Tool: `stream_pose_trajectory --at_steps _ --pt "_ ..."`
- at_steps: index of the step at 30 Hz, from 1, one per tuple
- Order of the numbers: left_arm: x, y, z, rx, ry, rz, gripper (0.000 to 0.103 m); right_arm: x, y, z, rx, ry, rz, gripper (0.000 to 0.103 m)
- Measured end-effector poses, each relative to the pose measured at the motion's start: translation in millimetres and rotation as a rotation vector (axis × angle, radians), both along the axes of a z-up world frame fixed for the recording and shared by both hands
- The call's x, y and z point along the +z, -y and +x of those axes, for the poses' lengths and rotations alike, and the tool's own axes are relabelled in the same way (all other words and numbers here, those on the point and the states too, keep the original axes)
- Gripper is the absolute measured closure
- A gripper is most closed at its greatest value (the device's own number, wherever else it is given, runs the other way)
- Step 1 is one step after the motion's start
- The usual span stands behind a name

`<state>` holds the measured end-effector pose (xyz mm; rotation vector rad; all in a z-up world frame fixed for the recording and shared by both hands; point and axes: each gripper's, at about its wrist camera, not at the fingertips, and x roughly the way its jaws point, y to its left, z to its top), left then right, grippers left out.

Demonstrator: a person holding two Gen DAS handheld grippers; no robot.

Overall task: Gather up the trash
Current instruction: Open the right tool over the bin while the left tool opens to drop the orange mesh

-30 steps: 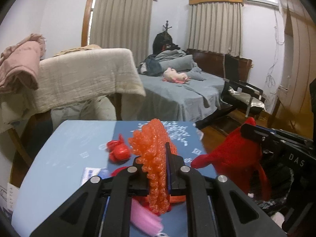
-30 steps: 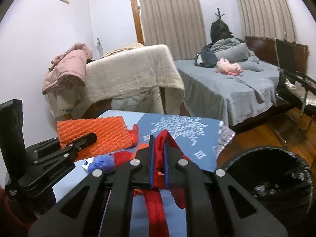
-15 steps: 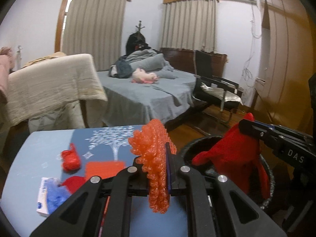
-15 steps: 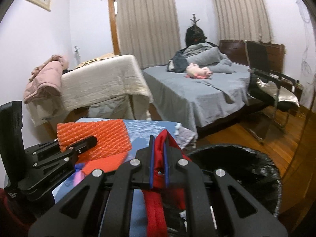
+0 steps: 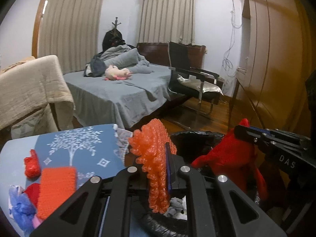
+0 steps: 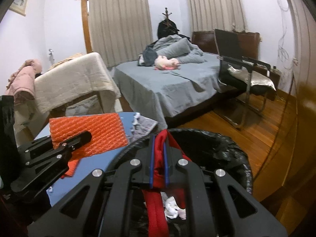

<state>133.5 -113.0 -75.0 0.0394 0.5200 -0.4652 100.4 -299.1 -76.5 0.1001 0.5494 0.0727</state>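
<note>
left gripper (image 5: 158, 169) clamps orange foam net (image 5: 156, 164), right gripper (image 6: 158, 164) clamps red bag (image 6: 158, 158); bin (image 6: 227, 148) just beneath for dropping.

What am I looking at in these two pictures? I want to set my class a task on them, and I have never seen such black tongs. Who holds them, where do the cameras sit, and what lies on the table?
A person holds a two-finger tong in each hand; no robot arm is there. A wide-angle camera sits on each tong and looks along its fingers, so each picture shows its own tong at the bottom.

The left gripper is shut on an orange foam net. The right gripper is shut on a red rag over a black-lined bin beside the blue table.

On the table lie a red scrap, another orange net piece and a blue-and-white wrapper. Behind is a bedroom.
</note>
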Motion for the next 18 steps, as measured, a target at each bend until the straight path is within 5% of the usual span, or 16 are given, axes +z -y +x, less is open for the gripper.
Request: stream_pose_trajectory --at_steps 7,10,16,18 --pt "-13 27 8 -0.065 -0.034 0.004 0.091 -19 20 5 -0.050 -0.054 -0.009 0.091" --pt "-18 32 10 -0.078 -0.050 0.005 0.063 -26 26 5 -0.083 -0.083 -0.012 0.067" --pt "-19 23 8 -0.057 -0.049 0.011 0.052 -34 39 0 -0.128 -0.089 -0.012 0.051" --pt "-18 17 8 -0.038 -0.041 0.015 0.044 -34 39 -2 -0.139 -0.080 -0.013 0.038"
